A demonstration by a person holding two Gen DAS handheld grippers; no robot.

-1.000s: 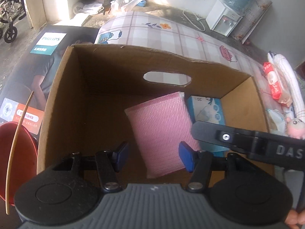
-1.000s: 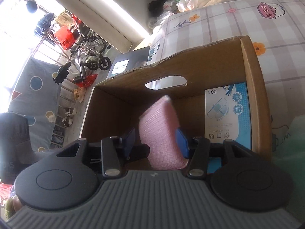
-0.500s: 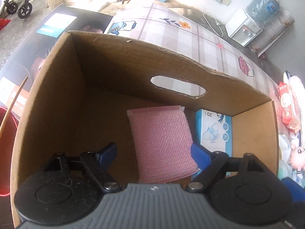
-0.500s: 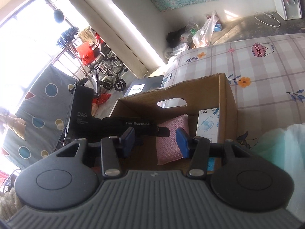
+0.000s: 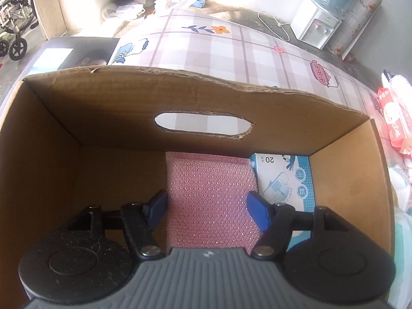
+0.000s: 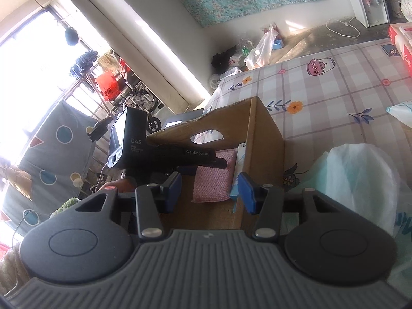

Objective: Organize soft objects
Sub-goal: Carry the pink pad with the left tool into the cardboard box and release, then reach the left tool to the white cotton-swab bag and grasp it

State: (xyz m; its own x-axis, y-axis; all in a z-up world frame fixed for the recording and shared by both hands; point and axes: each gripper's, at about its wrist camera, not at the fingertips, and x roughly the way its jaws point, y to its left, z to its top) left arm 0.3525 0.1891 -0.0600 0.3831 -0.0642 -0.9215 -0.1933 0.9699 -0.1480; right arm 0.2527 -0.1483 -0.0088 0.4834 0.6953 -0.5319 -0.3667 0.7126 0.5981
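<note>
A pink mesh sponge [image 5: 211, 195] lies on the floor of an open cardboard box [image 5: 180, 103], next to a blue and white plaster box [image 5: 288, 180]. My left gripper [image 5: 208, 209] is open, inside the box just above the sponge, one finger on each side of it. My right gripper [image 6: 209, 189] is open and empty, outside the box's near right corner. The right wrist view shows the cardboard box [image 6: 265, 139], the sponge [image 6: 215, 177] and the left gripper's black body [image 6: 164, 152] reaching into it.
The box stands on a checked flowered tablecloth [image 5: 231, 49]. A red and white tissue pack [image 5: 391, 121] lies to the right of it. A pale green plastic bag [image 6: 360, 180] lies right of my right gripper. A water dispenser [image 5: 316, 23] stands beyond.
My right gripper let go of the pink sponge in the box and drew back up and out. My left gripper moved down into the box over the sponge.
</note>
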